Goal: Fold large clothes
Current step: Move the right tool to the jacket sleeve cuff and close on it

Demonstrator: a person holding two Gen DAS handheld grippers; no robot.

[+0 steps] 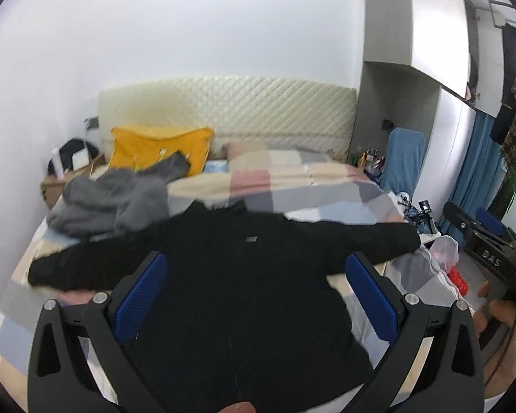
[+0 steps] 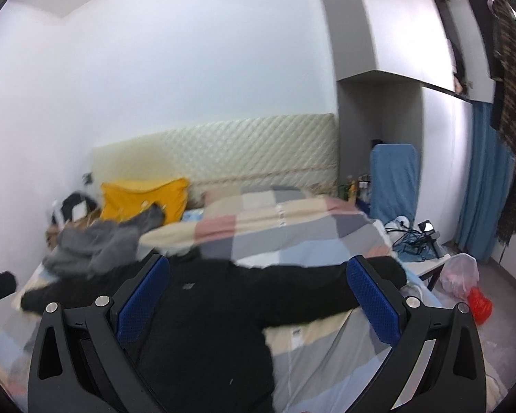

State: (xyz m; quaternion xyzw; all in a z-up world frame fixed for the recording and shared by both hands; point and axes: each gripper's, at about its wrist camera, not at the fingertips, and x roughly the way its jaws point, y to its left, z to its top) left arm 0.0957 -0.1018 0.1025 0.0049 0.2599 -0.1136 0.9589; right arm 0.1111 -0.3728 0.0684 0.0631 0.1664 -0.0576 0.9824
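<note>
A black long-sleeved top (image 1: 251, 275) lies flat on the bed with both sleeves spread out; it also shows in the right wrist view (image 2: 216, 306). My left gripper (image 1: 258, 275) is open and empty, hovering above the top's body. My right gripper (image 2: 258, 278) is open and empty, above the top's right side and right sleeve (image 2: 326, 289). In the left wrist view the right gripper's body shows at the right edge in a hand. The top's lower hem is hidden below both views.
A checked quilt (image 1: 292, 186) covers the bed. A grey garment (image 1: 110, 199) lies bunched at the left, a yellow pillow (image 1: 158, 148) behind it. A cream headboard (image 1: 230, 106), a blue chair (image 2: 392, 182), a small table with cables (image 2: 419, 241), and bags (image 2: 464, 275) stand at the right.
</note>
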